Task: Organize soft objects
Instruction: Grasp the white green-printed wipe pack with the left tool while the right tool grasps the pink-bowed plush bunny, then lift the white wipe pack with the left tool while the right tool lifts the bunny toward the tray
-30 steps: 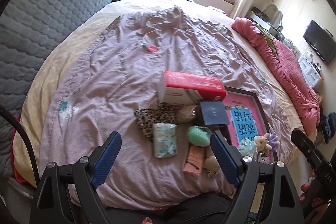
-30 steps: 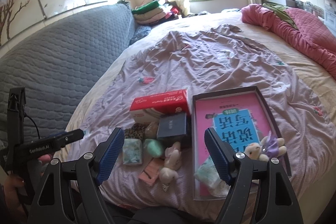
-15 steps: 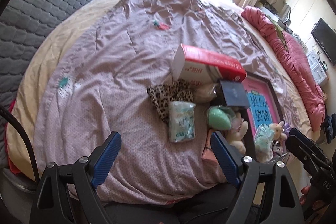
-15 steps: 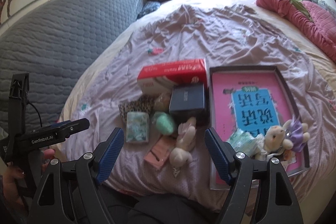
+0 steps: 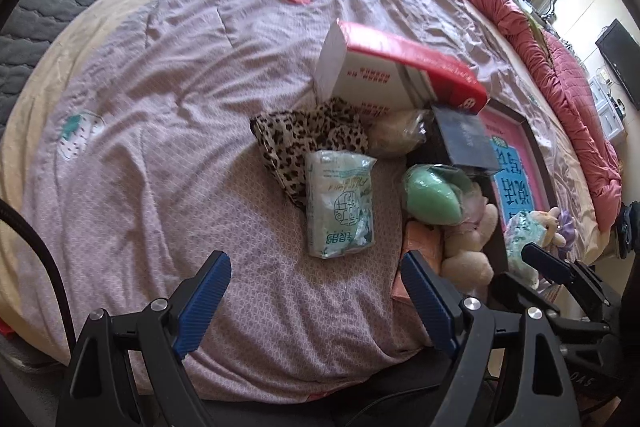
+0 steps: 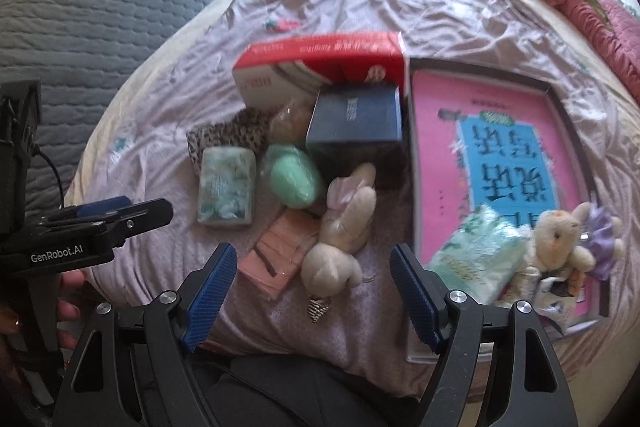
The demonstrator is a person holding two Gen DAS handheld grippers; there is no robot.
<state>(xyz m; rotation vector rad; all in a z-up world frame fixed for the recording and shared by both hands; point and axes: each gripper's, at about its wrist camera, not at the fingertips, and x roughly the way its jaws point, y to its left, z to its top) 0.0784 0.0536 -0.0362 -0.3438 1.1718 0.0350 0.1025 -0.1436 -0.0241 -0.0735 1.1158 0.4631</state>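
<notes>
Fingers (image 6: 416, 295) of both tools stand apart, empty; plush rabbit (image 6: 344, 231) lies lengthwise, ears pointing away

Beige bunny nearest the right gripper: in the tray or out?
Out. The beige bunny lies on the bedspread, left of the tray.

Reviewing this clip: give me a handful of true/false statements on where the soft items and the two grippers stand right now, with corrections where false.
1. Both grippers are open and hold nothing. True: left gripper and right gripper stand wide above the bedspread.
2. The beige plush rabbit lies inside the tray. False: it lies on the bedspread beside the tray.
3. A tissue pack lies in the tray. True.
4. The green sponge sits on top of the red box. False: it lies on the bedspread, nearer than the red box.
5. The leopard-print cloth lies partly under a second tissue pack. True.
</notes>
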